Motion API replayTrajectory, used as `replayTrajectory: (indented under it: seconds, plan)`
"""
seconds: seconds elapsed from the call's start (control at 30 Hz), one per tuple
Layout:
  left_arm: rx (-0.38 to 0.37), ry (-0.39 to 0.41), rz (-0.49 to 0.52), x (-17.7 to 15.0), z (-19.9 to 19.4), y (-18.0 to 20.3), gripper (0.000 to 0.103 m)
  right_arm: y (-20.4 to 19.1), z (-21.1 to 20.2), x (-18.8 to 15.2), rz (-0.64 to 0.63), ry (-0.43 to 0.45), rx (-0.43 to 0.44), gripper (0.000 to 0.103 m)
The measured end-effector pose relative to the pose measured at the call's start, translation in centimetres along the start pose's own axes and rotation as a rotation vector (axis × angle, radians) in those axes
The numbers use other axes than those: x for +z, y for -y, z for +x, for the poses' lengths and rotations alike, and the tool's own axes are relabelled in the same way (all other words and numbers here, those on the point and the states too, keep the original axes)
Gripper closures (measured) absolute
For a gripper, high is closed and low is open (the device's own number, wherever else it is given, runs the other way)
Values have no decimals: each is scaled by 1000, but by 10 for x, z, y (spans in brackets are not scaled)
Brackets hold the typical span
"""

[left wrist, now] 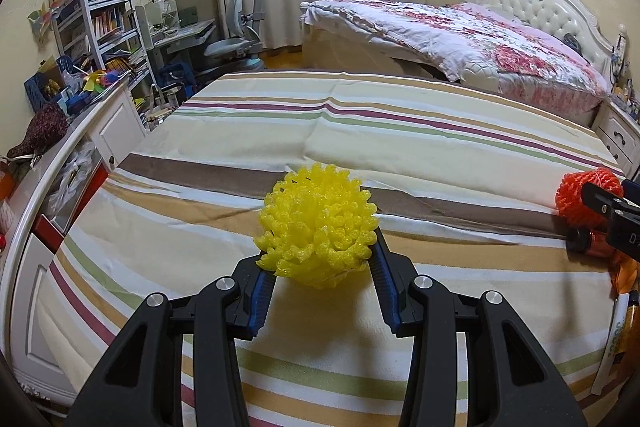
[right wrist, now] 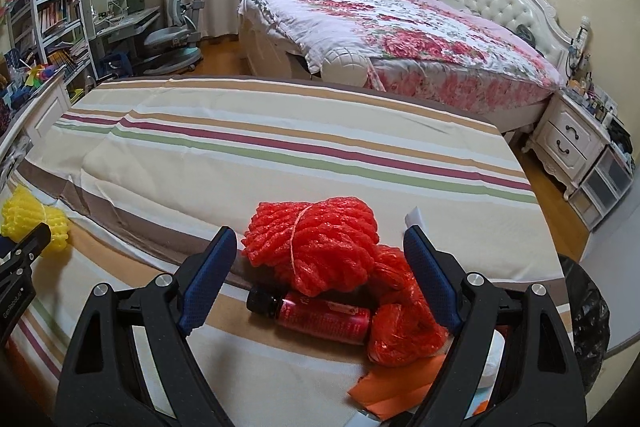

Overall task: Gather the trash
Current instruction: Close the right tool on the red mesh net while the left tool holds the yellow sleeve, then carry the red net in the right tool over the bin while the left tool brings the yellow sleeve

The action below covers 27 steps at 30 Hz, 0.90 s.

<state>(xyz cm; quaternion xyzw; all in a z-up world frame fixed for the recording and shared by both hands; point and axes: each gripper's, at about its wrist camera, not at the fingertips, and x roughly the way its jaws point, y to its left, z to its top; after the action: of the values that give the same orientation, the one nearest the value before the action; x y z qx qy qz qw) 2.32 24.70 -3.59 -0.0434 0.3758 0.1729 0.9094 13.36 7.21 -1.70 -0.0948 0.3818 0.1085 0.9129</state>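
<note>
A yellow foam fruit net sits between the fingers of my left gripper, which is shut on it just above the striped bed sheet; it also shows in the right wrist view. My right gripper is open around a pile of trash: a red foam net, a red bottle with a black cap, a red plastic bag and orange paper. The red net also shows at the right edge of the left wrist view.
A black-lined trash bin stands at the bed's right side. A second bed with a floral quilt lies beyond, with a white nightstand. A bookshelf, desk and chair stand at the left. A white footboard curves along the left.
</note>
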Motion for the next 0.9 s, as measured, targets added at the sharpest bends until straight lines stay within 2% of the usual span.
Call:
replayTrajectory:
  seconds: [0.1, 0.2, 0.33, 0.63, 0.9]
  plan:
    - [-5, -12, -5, -2, 3, -1, 59, -6, 4, 3, -19, -5, -3, 22]
    - [-10, -16, -9, -3, 5, -3, 59, -12, 10, 3, -38, -28, 19, 40]
    - [-15, -14, -14, -3, 5, -6, 59, -14, 10, 1, -49, -27, 20, 45]
    - [-22, -2, -10, -2, 0, -2, 59, 0, -9, 6, -4, 26, 36, 47]
    - [-58, 31, 21, -2, -18, 23, 59, 35, -37, -1, 58, 68, 10, 47]
